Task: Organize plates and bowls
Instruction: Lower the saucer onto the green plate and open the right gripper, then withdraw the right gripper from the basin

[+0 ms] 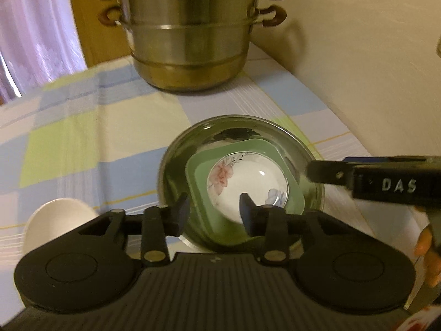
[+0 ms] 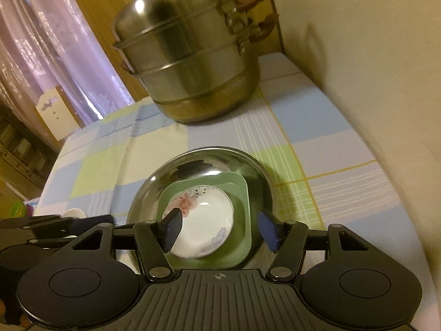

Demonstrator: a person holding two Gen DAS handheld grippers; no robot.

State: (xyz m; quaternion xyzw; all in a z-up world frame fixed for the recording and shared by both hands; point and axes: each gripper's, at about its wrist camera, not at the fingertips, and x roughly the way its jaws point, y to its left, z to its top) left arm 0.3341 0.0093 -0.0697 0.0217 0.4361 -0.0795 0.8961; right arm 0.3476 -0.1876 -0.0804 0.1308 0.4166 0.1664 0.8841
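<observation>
A steel bowl (image 1: 176,154) sits on the checked tablecloth. Inside it lies a green square plate (image 1: 198,171), and in that a small white floral dish (image 1: 248,184). The same stack shows in the right wrist view: steel bowl (image 2: 193,162), green plate (image 2: 239,193), floral dish (image 2: 206,220). My left gripper (image 1: 215,212) is open, just above the near rim of the stack. My right gripper (image 2: 220,229) is open over the dish, holding nothing. The right gripper's body (image 1: 386,182) shows at the right of the left wrist view.
A tall steel steamer pot (image 1: 190,35) with brown handles stands at the back of the table (image 1: 82,127), also in the right wrist view (image 2: 190,60). A white cup (image 1: 55,223) sits near left. A cream wall (image 1: 372,69) borders the table on the right.
</observation>
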